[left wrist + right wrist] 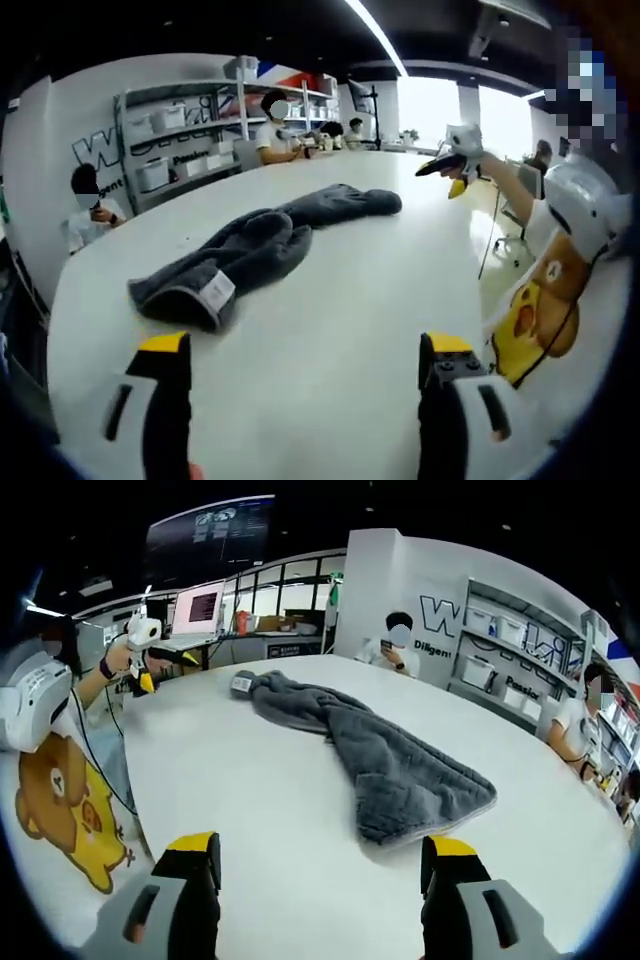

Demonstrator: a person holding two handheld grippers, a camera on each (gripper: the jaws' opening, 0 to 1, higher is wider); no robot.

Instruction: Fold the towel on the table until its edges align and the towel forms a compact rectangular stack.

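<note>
Left gripper view: an unfolded, rumpled grey towel (262,250) lies on the white tabletop (350,330), stretching away from the left hand-held gripper (305,365), which is wide open and empty.

Right gripper view: the towel's long axis runs away leftward from the right hand-held gripper (320,865), also wide open and empty. Judging by this, no folding is done.

Office-lab: storage shelves (185,135), monitors (200,608)

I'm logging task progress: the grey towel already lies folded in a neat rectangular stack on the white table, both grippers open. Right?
Not folded. In the right gripper view the towel lies twisted and crumpled across the white table. The left gripper and right gripper are open.
</note>
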